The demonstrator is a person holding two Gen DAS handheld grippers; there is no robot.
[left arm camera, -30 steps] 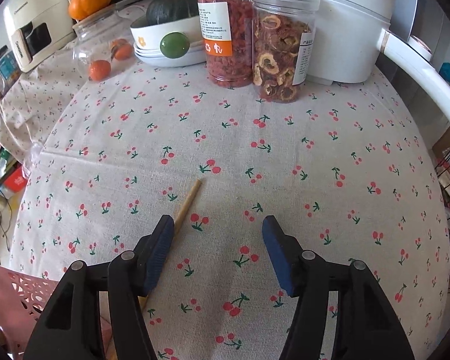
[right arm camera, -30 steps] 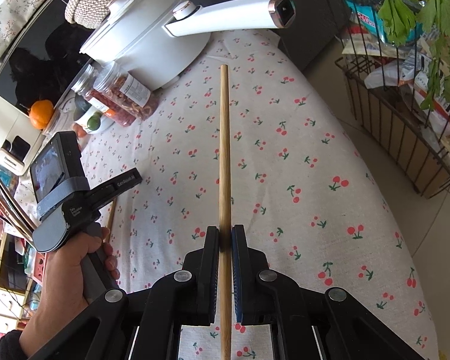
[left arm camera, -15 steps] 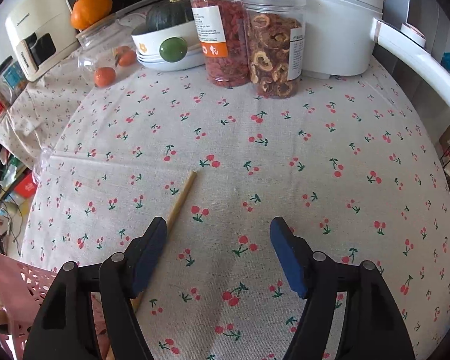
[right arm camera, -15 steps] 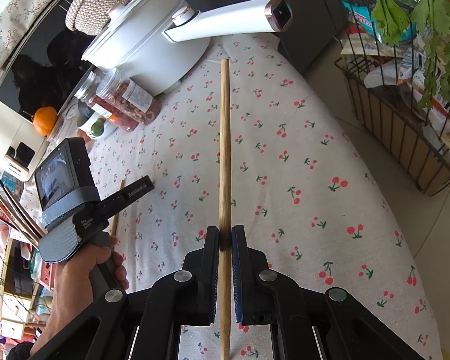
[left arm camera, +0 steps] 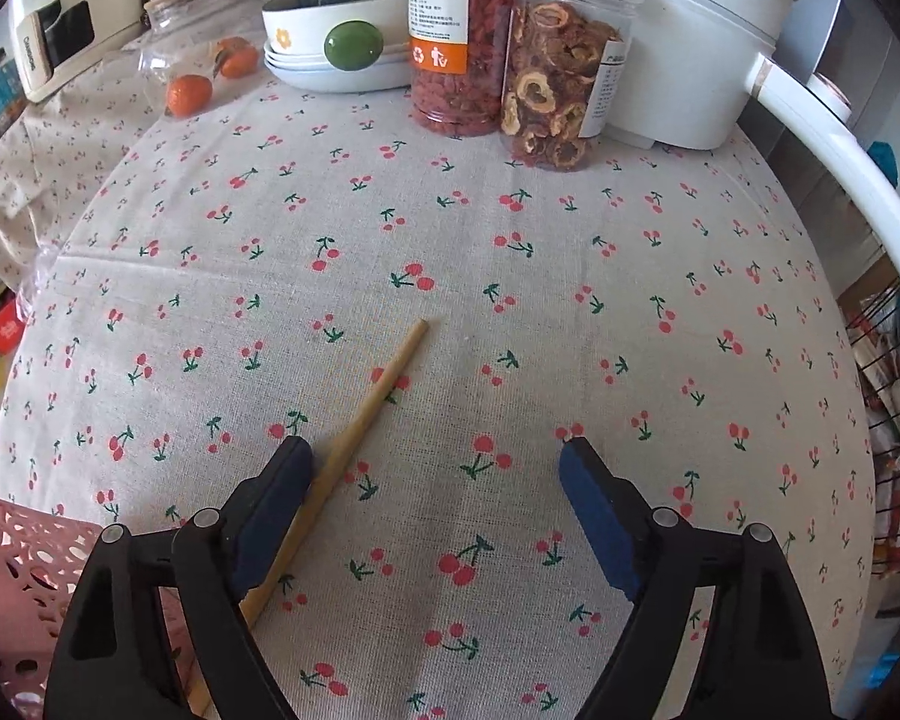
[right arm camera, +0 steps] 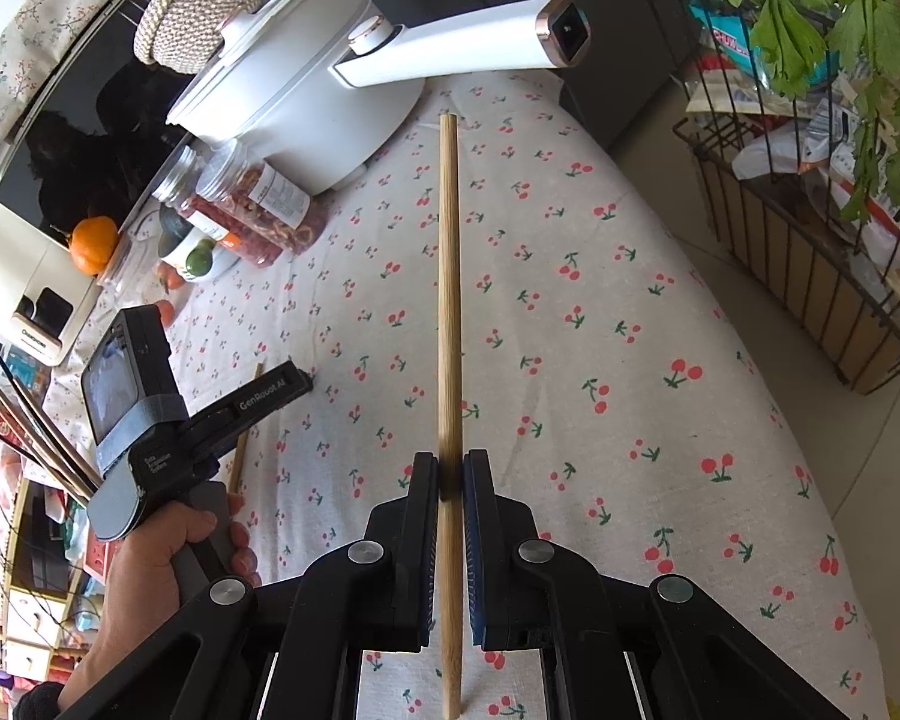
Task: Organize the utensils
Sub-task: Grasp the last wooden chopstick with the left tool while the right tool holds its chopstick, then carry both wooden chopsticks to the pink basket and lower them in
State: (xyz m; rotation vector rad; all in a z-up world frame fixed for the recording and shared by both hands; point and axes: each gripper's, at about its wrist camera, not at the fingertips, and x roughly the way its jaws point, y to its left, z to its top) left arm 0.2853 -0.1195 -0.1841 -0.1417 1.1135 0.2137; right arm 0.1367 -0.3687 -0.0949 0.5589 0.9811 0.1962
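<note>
A bamboo chopstick lies slanted on the cherry-print tablecloth. My left gripper hangs over it with jaws wide and still opening. The stick runs just inside the left pad and nothing presses on it. My right gripper is shut on a second chopstick, which points straight ahead above the cloth. In the right wrist view a hand holds the left gripper over the lying chopstick.
At the table's far side stand two jars of dried fruit, a white pot with a long handle, stacked bowls and tangerines. A pink perforated basket sits near left. A wire rack stands beyond the right edge.
The left jaws have spread wider, and the lying chopstick now shows just inside the left pad instead of behind it. The right gripper and its chopstick have not moved.
</note>
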